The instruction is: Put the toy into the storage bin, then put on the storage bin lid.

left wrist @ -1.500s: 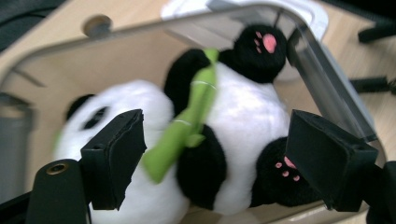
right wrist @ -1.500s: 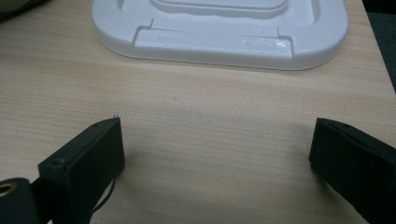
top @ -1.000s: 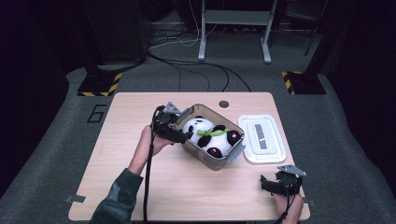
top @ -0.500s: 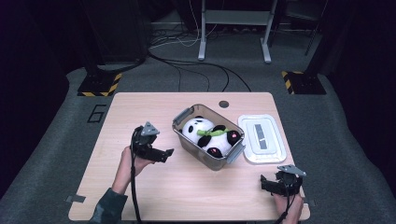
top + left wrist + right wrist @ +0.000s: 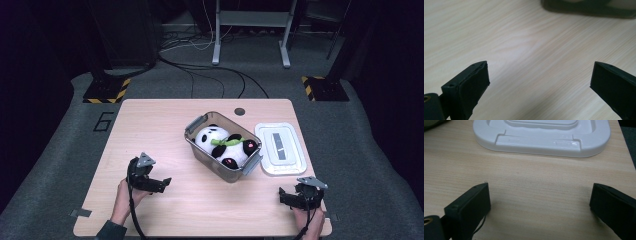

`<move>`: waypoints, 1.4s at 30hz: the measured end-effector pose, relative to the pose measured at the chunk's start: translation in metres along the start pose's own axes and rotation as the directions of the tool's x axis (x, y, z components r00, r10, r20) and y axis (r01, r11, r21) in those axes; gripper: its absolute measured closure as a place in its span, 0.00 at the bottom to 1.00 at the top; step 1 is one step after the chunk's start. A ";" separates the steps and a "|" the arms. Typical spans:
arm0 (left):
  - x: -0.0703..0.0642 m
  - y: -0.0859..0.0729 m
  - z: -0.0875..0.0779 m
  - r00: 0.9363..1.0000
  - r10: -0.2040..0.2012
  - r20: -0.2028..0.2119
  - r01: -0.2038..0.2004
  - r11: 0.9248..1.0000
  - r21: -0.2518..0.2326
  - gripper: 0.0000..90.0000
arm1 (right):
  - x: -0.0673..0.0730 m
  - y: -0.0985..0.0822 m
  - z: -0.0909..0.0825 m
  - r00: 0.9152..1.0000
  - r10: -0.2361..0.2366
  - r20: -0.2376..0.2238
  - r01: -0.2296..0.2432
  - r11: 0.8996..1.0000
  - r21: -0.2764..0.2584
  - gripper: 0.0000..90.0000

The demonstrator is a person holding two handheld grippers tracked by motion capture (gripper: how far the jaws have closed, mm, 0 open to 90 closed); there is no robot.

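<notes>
Seen from the high view, the light wood table (image 5: pixel 200 125) sits on grey carpet, a dark round grommet (image 5: pixel 239 111) near its far edge. Grey clear-walled bin (image 5: pixel 200 149) stands right of centre, turned at an angle, latch handles at both ends — panda plush (image 5: pixel 220 145) lies inside, white body, black limbs, green bit across its middle. White lid (image 5: pixel 280 148) lies flat just beside the bin on its right side, not touching that I can tell.

Left hand-held gripper (image 5: pixel 162 182) is near the table's front-left, well apart from the bin, held by the left hand (image 5: pixel 125 192), cable trailing off the near edge. Its own view: jaws spread wide over bare wood, nothing between them, dark bin base (image 5: pixel 589 8) at the top of the view.

Right hand-held gripper (image 5: pixel 286 196) is at the front-right corner, near the lid's front edge. Its own view: jaws wide apart, empty — lid (image 5: pixel 541 137) straight ahead, flat on the table (image 5: pixel 536 187).
</notes>
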State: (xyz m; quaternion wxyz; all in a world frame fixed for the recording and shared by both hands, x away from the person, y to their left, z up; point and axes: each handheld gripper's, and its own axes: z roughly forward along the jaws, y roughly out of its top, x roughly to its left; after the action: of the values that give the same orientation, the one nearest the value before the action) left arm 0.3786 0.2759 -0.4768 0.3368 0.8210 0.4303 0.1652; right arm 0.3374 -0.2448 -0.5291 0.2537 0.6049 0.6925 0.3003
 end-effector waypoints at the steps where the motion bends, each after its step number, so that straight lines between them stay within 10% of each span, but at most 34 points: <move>1: 0.002 -0.005 0.001 1.000 -0.003 -0.001 0.003 1.000 0.011 0.02 | 0.000 0.000 0.000 1.000 0.001 0.001 -0.001 1.000 0.000 0.02; 15: 0.013 -0.049 0.024 0.993 -0.109 -0.043 0.107 0.994 -0.039 0.00 | 0.000 0.000 0.000 1.000 0.002 0.003 -0.002 1.000 0.000 0.02; 23: 0.012 -0.051 0.025 0.995 -0.058 -0.082 0.056 0.998 -0.026 0.00 | 0.001 0.000 0.000 1.000 -0.003 0.005 0.003 1.000 -0.001 0.03; 42: 0.009 -0.049 0.027 0.992 -0.078 -0.104 0.075 0.997 -0.033 0.00 | -0.002 0.005 0.002 0.998 -0.040 -0.039 0.040 0.999 0.002 0.00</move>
State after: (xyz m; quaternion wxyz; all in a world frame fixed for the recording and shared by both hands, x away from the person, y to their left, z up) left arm 0.3703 0.2920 -0.5305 0.3315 0.7892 0.4762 0.2012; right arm 0.3429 -0.2458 -0.5270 0.2452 0.5854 0.7097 0.3058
